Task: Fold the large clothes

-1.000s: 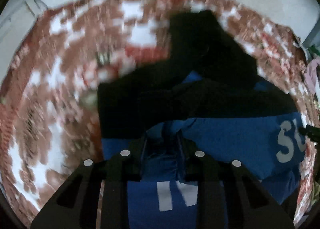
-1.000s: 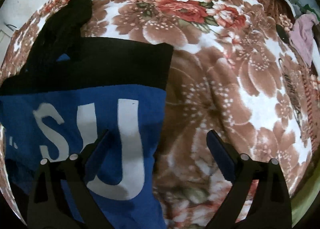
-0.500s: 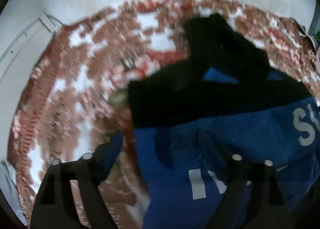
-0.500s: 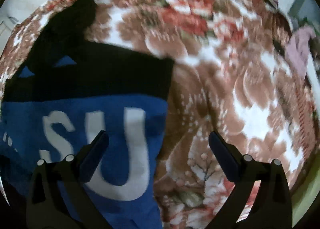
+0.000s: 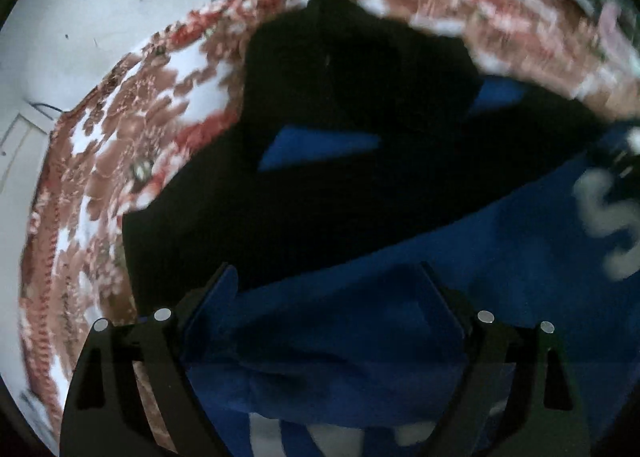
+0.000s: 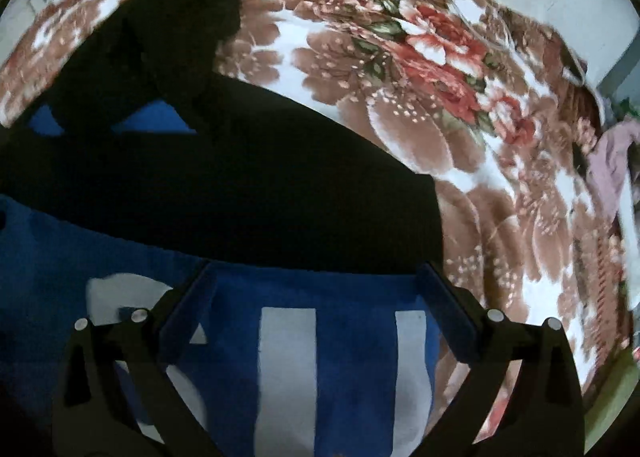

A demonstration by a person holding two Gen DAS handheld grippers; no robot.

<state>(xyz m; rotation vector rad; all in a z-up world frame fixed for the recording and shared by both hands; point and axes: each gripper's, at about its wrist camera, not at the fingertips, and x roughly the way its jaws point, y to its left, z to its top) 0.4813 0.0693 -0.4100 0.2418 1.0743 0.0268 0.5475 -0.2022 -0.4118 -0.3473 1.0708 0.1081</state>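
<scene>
Both tongs gape, empty: left gripper (image 5: pixel 326 297) has just been opening, right gripper (image 6: pixel 320 297) too (over blue garment (image 6: pixel 344 357)). Pinch hem corners evenly, w/ no blanket (image 6: pixel 400 105).

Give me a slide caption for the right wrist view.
Open right gripper over blue-and-black garment on floral blanket.

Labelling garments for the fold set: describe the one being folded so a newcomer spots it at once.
Start from the floral blanket of brown and red blooms that covers the surface. On it lies the blue and black garment, partly folded. Its royal blue body carries big white block letters under a broad black band, unlike the small pinkish cloth at the blanket's far right edge.
</scene>
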